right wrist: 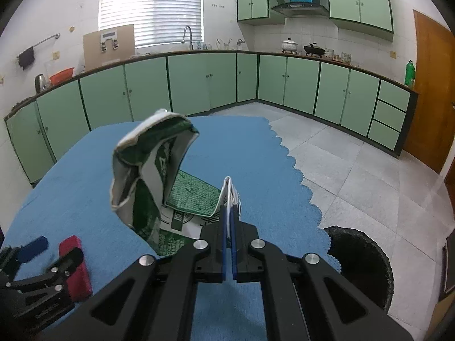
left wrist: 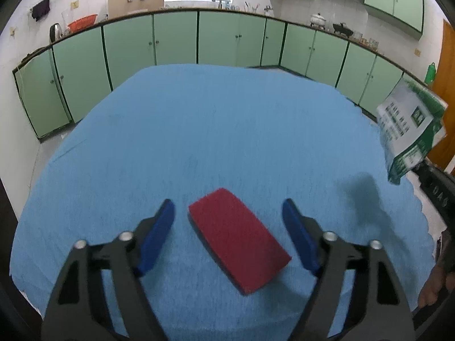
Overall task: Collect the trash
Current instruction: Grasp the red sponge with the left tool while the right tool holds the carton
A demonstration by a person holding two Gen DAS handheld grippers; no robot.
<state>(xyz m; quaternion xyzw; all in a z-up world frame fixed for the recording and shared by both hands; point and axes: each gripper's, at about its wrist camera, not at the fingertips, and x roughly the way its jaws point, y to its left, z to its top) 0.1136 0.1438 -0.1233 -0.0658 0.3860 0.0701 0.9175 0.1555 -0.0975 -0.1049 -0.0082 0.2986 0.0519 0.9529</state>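
Now | left tool (left wrist: 227, 213) agape astride red block (left wrist: 239, 238) | right tool (right wrist: 229, 213) pinching carton (right wrist: 153, 176)

Left hand-held gripper (left wrist: 227, 213) agape, right hand-held gripper (right wrist: 229, 213) clamped.

You're working in soft, even daylight from the white slatted window blind (right wrist: 150, 8). Both fisheye views bow the pale green cabinet fronts (left wrist: 176, 38) and darken at the corners. A blurred shadow (left wrist: 369, 201), probably motion-smeared, falls on the blue textured tablecloth (left wrist: 199, 130).
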